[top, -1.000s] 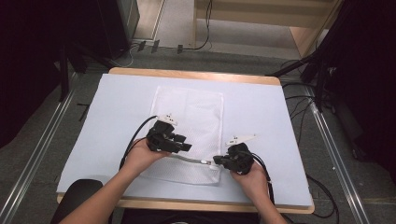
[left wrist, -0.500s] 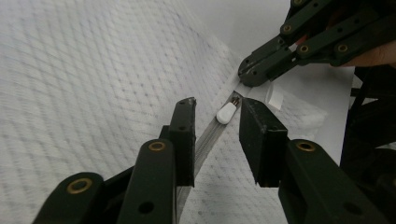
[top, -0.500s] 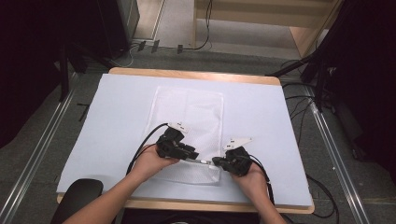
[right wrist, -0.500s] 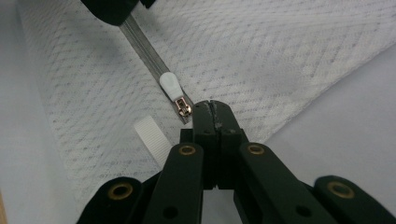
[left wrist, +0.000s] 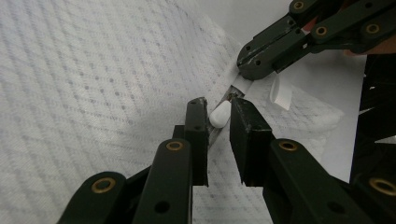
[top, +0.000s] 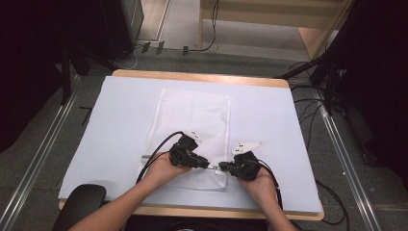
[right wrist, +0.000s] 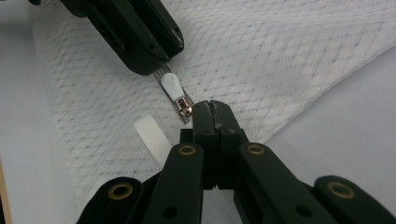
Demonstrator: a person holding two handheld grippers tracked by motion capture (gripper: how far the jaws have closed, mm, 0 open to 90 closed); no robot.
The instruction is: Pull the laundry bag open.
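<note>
The mesh bag (top: 192, 120) is white with a tiny diamond pattern. Its zipper pull (right wrist: 172, 86) is white. The tabletop (top: 120, 120) is pale blue.

A pale blue mat (top: 120, 125) covers the wooden table (top: 202, 77); black cables (top: 308, 113) trail across the grey floor (top: 43, 154).

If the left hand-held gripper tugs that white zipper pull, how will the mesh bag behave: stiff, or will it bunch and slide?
The mesh bag looks thin and floppy; it lies flat with soft creases, so it would probably bunch rather than resist. It seems light and might slide on the smooth table. The right hand-held gripper, shut on the bag's edge beside the zipper pull, should steady it.
</note>
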